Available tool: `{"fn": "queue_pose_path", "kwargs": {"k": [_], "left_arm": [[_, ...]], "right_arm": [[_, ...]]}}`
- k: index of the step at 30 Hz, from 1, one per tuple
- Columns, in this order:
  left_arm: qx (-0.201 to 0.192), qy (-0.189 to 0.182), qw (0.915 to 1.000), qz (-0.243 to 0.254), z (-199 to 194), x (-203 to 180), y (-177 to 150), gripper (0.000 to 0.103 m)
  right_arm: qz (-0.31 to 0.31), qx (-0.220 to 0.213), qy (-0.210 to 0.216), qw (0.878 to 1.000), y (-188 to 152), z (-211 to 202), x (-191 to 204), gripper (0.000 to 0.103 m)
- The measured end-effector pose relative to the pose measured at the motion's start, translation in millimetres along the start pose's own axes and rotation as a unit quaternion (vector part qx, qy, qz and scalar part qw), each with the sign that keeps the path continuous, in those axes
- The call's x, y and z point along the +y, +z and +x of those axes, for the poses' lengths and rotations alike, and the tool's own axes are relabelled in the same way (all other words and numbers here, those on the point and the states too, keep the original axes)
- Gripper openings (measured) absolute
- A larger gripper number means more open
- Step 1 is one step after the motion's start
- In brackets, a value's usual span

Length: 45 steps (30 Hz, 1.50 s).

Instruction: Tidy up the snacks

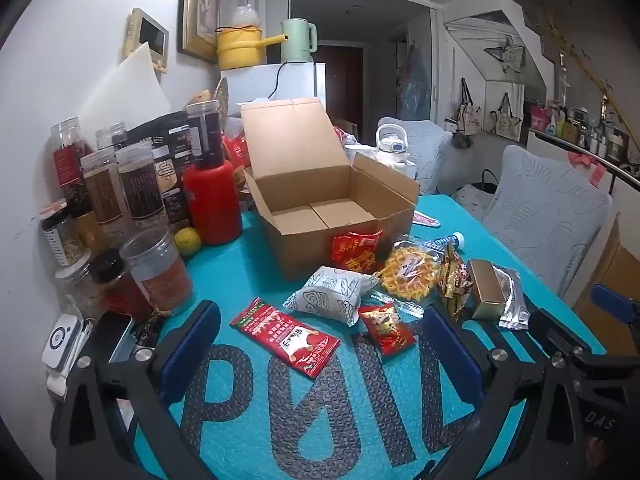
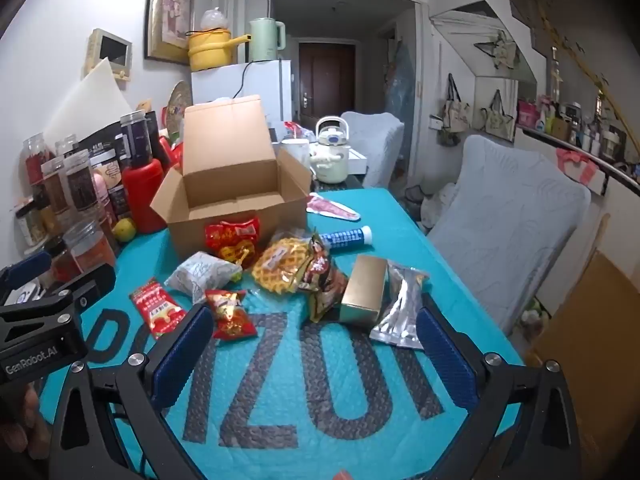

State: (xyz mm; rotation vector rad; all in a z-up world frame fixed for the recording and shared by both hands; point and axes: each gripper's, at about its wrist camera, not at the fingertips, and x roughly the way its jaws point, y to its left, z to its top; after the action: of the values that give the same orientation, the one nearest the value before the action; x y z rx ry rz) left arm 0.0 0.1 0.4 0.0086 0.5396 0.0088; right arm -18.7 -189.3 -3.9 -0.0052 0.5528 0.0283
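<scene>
- On teal bubble-textured mat point(image 1: 248, 264): open corrugated cardboard box point(image 1: 320, 208); crinkly foil snack packets point(image 2: 228, 312), gold rectangular carton point(image 2: 364, 292) just before it.
- Left gripper point(image 1: 316, 344), right gripper point(image 2: 312, 344): padded jaws wide, holding nothing.

Left claw point(image 1: 320, 344) and right claw point(image 2: 316, 344) both hover spread wide, gripping nothing.

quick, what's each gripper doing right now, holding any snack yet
Left gripper: open, holding nothing, above the mat.
Right gripper: open, holding nothing, short of the snacks.
</scene>
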Motion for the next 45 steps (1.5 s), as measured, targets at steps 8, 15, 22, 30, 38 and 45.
{"fn": "queue_pose_path", "kwargs": {"k": [8, 15, 22, 30, 38, 45], "left_arm": [[-0.005, -0.011, 0.9999, 0.006, -5.1, -9.4, -0.1, 0.103], [-0.003, -0.022, 0.9997, 0.005, -7.1, -5.5, 0.4, 0.103], [-0.003, -0.021, 0.9998, 0.003, -7.8, -5.3, -0.2, 0.103], [-0.003, -0.014, 0.9999, 0.002, -7.4, 0.1, -1.2, 0.103], [-0.002, -0.008, 1.0000, 0.001, -8.0, 3.1, -2.1, 0.103], [-0.001, -0.005, 1.0000, 0.004, -7.8, 3.7, -2.2, 0.103]], "right_arm": [[0.002, 0.000, 0.004, 1.000, 0.9, -0.6, -2.6, 0.103], [0.002, -0.001, 0.006, 1.000, -0.1, -1.8, -2.5, 0.103], [0.004, -0.003, 0.008, 1.000, -2.1, -0.8, -0.3, 0.103], [0.000, -0.002, 0.012, 1.000, -1.6, -2.1, 3.5, 0.103], [-0.002, -0.001, 0.017, 1.000, -3.1, 0.0, 5.4, 0.103], [-0.005, 0.004, 0.014, 1.000, -2.0, 3.1, 7.0, 0.103]]}}
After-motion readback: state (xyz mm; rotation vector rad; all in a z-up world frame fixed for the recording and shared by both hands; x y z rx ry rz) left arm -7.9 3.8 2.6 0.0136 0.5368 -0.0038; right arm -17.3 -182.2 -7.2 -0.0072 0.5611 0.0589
